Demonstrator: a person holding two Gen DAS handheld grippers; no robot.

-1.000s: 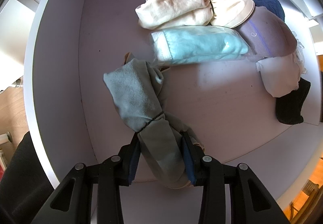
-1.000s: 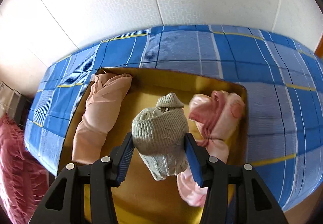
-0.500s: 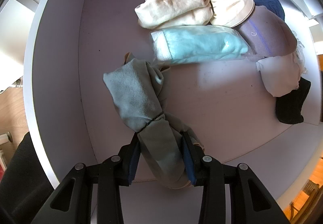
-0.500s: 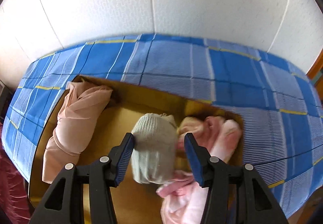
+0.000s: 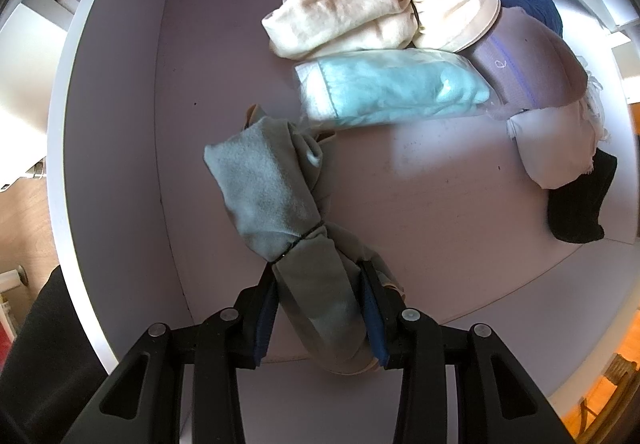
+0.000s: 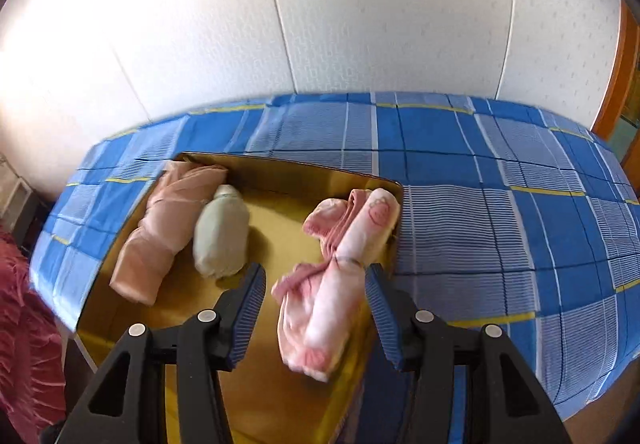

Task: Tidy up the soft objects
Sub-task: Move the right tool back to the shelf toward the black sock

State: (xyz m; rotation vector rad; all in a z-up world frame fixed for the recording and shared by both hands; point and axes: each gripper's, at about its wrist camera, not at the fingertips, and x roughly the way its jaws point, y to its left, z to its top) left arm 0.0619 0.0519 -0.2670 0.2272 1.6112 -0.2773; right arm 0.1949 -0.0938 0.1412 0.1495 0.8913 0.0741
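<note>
My left gripper [image 5: 318, 270] points down into a pale drawer [image 5: 120, 131] and is shut on a grey-green cloth bundle [image 5: 264, 187] tied with a thin black band. In the right wrist view a yellow tray [image 6: 280, 211] lies on the blue checked bed [image 6: 480, 179]. A grey knitted roll [image 6: 222, 236] rests in it against a peach roll [image 6: 160, 236]. A pink tied roll [image 6: 344, 264] lies along the tray's right side. My right gripper [image 6: 314, 272] hangs open above the tray; the pink roll shows between its fingers, untouched.
The drawer's far side holds a cream bundle [image 5: 344, 15], a teal cloth in a plastic bag [image 5: 392, 91], a mauve piece [image 5: 532, 59], a white piece [image 5: 556, 147], a black piece [image 5: 580, 203] and a navy piece [image 5: 536, 3]. A white wall [image 6: 320, 3] backs the bed.
My right gripper let go of the grey knitted roll, which now lies in the tray beside the peach roll, and drew back to the right over the pink roll. The left gripper kept still.
</note>
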